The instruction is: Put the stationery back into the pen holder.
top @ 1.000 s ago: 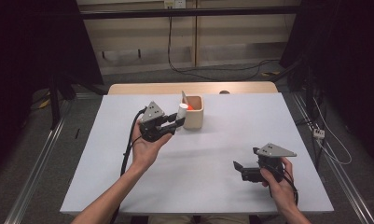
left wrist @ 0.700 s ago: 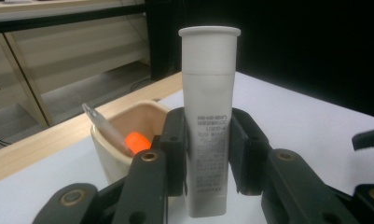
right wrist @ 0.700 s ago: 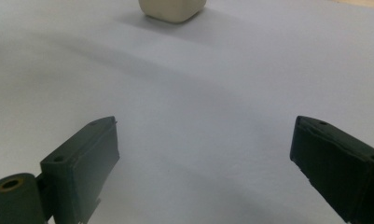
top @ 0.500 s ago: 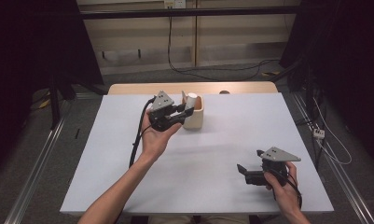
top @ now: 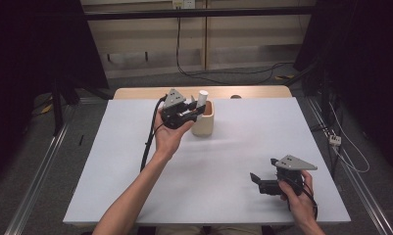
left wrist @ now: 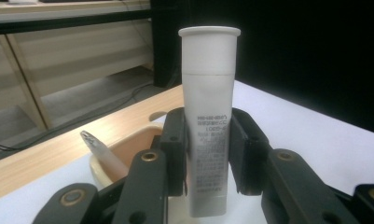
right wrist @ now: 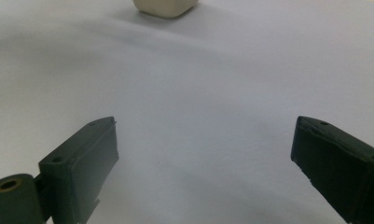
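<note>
white tabletop before a dim room of wooden shelving, two hand-held grippers over it.

left gripper is clenched on a white tube, cap end up and upright between its black jaws, printed label facing the left gripper view; in the high view the tube stands just above the cream cup, which sits near the middle of the tabletop's far edge. a second, slanted tube leans inside the cup, its crimped end poking over the rim. right gripper is released, jaws spread wide with nothing but bare tabletop between them, low near the near right corner, well apart from the cup. a black cable trails from the left gripper along the person's forearm.
</note>
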### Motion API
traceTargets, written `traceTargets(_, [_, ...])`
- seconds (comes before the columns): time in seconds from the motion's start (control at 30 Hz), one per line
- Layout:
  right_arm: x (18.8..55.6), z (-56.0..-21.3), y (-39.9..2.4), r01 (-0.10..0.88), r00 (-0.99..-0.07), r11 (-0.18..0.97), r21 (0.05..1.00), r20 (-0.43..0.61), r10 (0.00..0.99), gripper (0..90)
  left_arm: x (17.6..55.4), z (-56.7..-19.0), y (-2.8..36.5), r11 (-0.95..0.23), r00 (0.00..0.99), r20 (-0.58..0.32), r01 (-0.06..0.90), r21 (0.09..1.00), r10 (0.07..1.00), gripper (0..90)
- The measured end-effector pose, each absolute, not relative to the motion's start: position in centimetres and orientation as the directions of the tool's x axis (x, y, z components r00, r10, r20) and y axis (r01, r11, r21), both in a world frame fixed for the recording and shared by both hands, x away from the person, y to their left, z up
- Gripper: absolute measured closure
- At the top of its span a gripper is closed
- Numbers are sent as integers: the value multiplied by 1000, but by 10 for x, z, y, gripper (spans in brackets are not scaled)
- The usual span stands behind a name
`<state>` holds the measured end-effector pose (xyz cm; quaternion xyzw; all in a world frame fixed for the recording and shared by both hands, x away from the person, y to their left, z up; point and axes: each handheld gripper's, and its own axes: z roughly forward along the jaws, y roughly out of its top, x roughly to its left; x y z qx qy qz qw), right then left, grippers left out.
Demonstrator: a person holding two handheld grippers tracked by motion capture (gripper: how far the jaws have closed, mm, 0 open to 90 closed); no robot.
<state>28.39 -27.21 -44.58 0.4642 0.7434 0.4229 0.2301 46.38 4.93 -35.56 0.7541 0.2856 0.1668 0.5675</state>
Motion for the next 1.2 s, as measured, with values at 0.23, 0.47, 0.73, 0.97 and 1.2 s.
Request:
traceTargets(0.23, [283, -446, -270, 501, -481, 218, 838, 59, 875, 60, 478, -360, 40, -186, 775, -68, 234, 954, 628, 700])
traceTargets(0.47, [283, -447, -272, 502, -481, 220, 837, 58, 875, 60, 486, -365, 33, -191, 764, -57, 232, 954, 643, 699])
traceTargets(0.73, [282, -447, -270, 502, -497, 231, 833, 59, 866, 51, 493, -369, 26, -193, 755, -40, 218, 957, 655, 700])
traceTargets(0.97, [282, -447, -268, 496, -515, 243, 834, 57, 855, 50, 500, -377, 18, -184, 750, -63, 241, 953, 659, 700])
traceTargets(1.2, [282, -446, -270, 495, -512, 237, 836, 60, 857, 48, 505, -386, 18, -194, 746, -76, 269, 943, 661, 699])
